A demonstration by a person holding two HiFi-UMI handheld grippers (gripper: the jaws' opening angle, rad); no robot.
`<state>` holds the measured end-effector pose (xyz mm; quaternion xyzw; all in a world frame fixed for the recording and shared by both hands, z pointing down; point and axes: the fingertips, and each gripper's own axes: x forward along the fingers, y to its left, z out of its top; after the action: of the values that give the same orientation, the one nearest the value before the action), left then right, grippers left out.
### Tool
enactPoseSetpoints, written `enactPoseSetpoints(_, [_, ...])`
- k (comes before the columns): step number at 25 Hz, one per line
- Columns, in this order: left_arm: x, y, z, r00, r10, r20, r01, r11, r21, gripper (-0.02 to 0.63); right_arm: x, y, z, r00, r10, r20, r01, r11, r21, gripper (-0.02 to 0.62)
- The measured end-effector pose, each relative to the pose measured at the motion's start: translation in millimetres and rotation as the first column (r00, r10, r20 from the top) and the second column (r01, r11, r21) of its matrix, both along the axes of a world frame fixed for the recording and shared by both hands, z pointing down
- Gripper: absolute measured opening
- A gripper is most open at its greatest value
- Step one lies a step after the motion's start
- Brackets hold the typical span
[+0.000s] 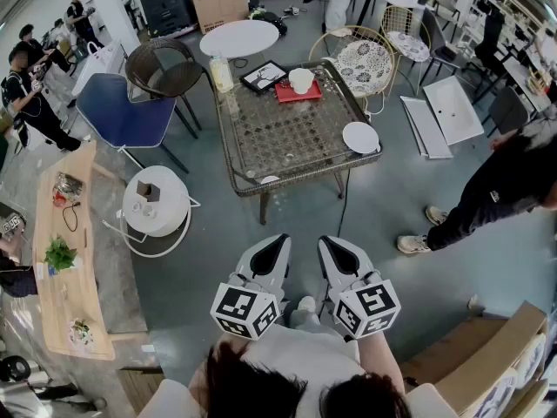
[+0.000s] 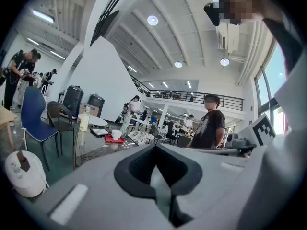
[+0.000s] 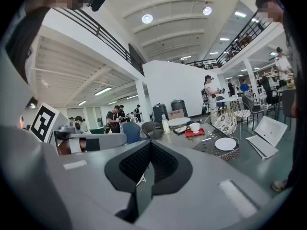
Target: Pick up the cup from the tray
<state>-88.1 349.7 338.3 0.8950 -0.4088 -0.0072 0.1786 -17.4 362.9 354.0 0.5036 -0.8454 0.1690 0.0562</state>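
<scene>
- Two grippers, both idle: the left gripper (image 1: 275,249) and the right gripper (image 1: 334,251) hang side by side close to the person's body. Their tips point toward the table (image 1: 300,174), which looks like a ready stance before any reach.
- Each gripper's own view shows its jaws pressed together, with only a thin slit between them and nothing pinched. They would have to spread before taking anything.
- The cup (image 1: 301,80) stands upright on a red tray (image 1: 285,95) at the table's far edge. It is well apart from both grippers, with most of the table top between.
- A plate (image 1: 360,137) lies at the near right corner and a bottle (image 1: 221,73) stands at the far left. Neither blocks a straight line to the cup.
- In my judgement the pick-up has not begun. Because the cup sits at the side farthest from the person, they will likely need to step up to the table or round it first.
</scene>
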Motion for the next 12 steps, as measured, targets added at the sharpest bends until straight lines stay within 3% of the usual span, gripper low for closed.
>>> enactPoseSetpoints(12, [11.4,-9.6,-1.7,0.999,0.001,0.036,-0.002,1.000,0.019,0.000,8.4,-11.9,-12.4,0.999,0.005,-0.051,-0.002,0.999,0.051,0.025])
